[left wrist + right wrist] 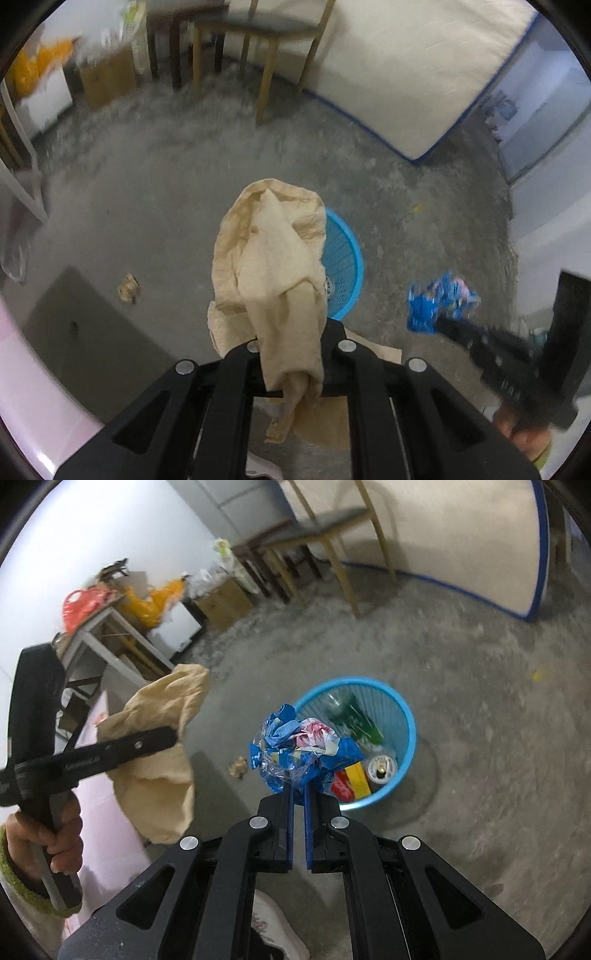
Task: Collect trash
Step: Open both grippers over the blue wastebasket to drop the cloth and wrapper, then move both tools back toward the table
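Note:
My left gripper (291, 339) is shut on a crumpled beige paper bag (273, 266), held above the floor; the bag hides the fingertips and much of the blue trash basket (343, 258) behind it. My right gripper (299, 790) is shut on a crumpled blue plastic wrapper (295, 749), held just left of the blue basket (402, 716), which holds a can, a green bottle and red and yellow packs. The wrapper also shows in the left wrist view (439, 299), and the beige bag in the right wrist view (162, 746). A small crumpled brown paper scrap (128, 288) lies on the floor.
Grey concrete floor. A wooden chair (258, 55) and a dark table stand at the back, a mattress (406, 74) leans on the wall. Cardboard boxes (107, 77) and orange bags sit at the back left. A flat cardboard piece (373, 350) lies under my left gripper.

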### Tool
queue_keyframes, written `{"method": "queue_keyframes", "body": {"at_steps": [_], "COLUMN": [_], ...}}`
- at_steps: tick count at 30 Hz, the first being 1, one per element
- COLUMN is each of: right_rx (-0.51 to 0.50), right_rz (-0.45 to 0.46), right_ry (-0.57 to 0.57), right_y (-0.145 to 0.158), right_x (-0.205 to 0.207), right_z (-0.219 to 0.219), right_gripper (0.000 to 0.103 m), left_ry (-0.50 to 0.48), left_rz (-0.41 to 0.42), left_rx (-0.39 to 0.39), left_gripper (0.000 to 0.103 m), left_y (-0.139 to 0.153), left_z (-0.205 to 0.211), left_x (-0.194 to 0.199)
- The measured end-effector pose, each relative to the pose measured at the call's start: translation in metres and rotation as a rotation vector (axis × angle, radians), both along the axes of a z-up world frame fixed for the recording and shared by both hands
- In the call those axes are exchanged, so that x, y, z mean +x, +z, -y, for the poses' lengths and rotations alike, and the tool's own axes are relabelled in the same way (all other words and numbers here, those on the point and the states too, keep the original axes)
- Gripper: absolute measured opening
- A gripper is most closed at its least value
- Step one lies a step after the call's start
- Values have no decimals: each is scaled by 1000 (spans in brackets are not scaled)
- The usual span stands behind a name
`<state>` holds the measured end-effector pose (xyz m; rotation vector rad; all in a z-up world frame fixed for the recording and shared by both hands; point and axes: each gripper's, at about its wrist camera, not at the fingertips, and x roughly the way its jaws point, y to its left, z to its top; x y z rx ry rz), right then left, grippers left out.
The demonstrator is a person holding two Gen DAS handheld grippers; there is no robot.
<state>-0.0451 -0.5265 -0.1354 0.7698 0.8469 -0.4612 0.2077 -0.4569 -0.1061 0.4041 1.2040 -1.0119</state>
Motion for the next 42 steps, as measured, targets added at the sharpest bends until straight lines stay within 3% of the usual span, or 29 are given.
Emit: {"method": "queue_keyframes", "body": {"at_steps": [7,17,19,20,21,24,28,32,38,42], "right_rx": [116,223,224,221,220,232,186,151,109,95], "right_rz": [-39,-52,-57,-63,-72,-90,-110,-72,-33,-11], "right_ry": [-82,-137,-150,-154,-160,-154,-148,-169,-181,-180], "right_y": [-56,-110,-117,-121,-125,-136,-137,-126,-104,-87], "right_x": [8,31,34,36,38,43,46,35,16,-2], "right_z": [41,66,69,71,73,76,78,80,77,68], "right_gripper": [3,4,4,6,8,11,30,40,41,41], "left_ry": [55,83,77,76,77,71,60,68,63,35], "left_rz": [-96,-91,-86,-82,-78,-73,-70,-93,-112,-123], "left_rx": [88,188,194,189,184,176,154,99,11,-79], "left_gripper": [9,11,17,26,38,54,57,58,60,60], "left_y": [-68,-146,-152,-154,-154,-156,-148,-131,-84,-26], "left_z": [65,88,90,90,90,90,90,89,78,53], "left_x": [29,50,52,53,52,52,50,49,42,35]}}
